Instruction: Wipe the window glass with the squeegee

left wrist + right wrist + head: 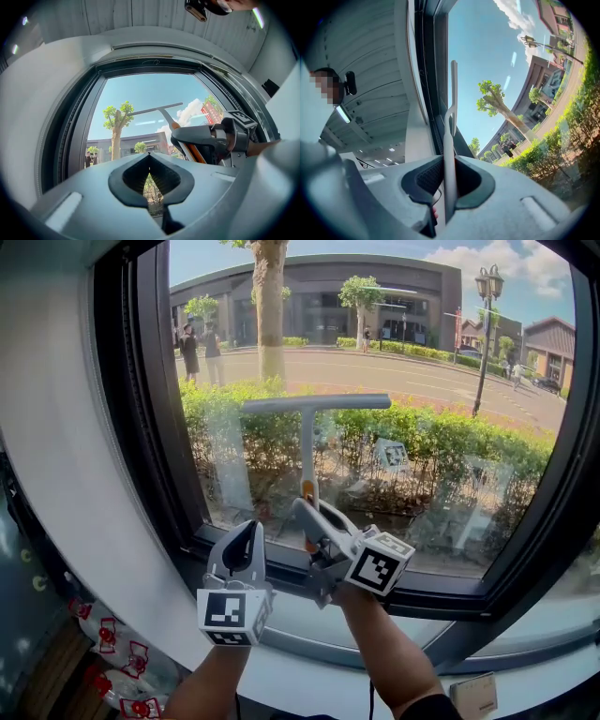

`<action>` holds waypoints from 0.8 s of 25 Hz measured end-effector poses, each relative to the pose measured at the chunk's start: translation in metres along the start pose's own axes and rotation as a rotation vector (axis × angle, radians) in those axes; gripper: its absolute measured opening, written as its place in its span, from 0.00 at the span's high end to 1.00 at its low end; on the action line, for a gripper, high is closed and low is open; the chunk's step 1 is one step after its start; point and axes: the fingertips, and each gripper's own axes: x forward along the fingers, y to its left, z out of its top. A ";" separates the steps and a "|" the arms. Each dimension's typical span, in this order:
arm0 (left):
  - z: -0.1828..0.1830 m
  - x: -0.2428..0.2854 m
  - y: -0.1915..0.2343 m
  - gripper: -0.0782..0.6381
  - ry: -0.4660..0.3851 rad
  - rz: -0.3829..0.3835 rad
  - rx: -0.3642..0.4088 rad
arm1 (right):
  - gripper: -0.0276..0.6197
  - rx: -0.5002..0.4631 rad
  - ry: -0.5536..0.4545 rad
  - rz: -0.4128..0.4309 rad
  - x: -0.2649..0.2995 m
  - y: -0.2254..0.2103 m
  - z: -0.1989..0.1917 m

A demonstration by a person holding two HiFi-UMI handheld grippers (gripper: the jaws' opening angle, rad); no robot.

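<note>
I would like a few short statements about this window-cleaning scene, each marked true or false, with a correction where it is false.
1. The right gripper is closed on the handle of the squeegee. True.
2. The left gripper also grips the squeegee. False: its jaws are together with nothing between them, and it sits apart from the tool.
3. In the head view, the squeegee's blade lies level, above both grippers. True.
4. The window faces a brick wall. False: outside are a hedge, a tree, a road and a building.
5. The squeegee lies flat on the sill. False: it points up along the glass.
</note>
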 end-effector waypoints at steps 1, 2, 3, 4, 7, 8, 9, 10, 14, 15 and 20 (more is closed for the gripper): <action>0.001 -0.001 0.000 0.88 -0.002 -0.004 0.002 | 0.88 -0.004 0.001 -0.002 0.000 0.000 0.000; 0.002 -0.001 0.001 0.88 -0.004 -0.006 0.005 | 0.89 -0.009 0.002 -0.003 0.000 0.000 0.000; 0.003 -0.001 0.003 0.88 -0.008 -0.006 0.009 | 0.88 -0.014 0.004 -0.004 0.000 0.001 0.000; 0.003 -0.002 0.007 0.88 -0.013 -0.004 0.014 | 0.89 -0.020 0.007 -0.004 0.000 0.002 -0.001; 0.006 -0.001 0.015 0.88 -0.025 -0.007 0.017 | 0.89 -0.043 0.008 -0.003 0.002 0.007 0.000; 0.008 -0.001 0.018 0.88 -0.028 -0.013 0.018 | 0.89 -0.052 0.006 -0.003 0.003 0.009 0.002; 0.011 0.000 0.021 0.88 -0.034 -0.020 0.019 | 0.89 -0.062 0.002 -0.004 0.006 0.012 0.005; 0.015 0.001 0.024 0.88 -0.041 -0.026 0.022 | 0.89 -0.074 -0.002 -0.005 0.009 0.014 0.010; 0.038 0.008 0.045 0.88 -0.073 -0.042 0.034 | 0.89 -0.130 -0.028 -0.006 0.027 0.026 0.040; 0.044 0.011 0.049 0.88 -0.082 -0.047 0.037 | 0.89 -0.153 -0.031 -0.003 0.032 0.029 0.048; 0.083 0.025 0.063 0.88 -0.143 -0.058 0.065 | 0.89 -0.258 -0.052 0.008 0.049 0.045 0.094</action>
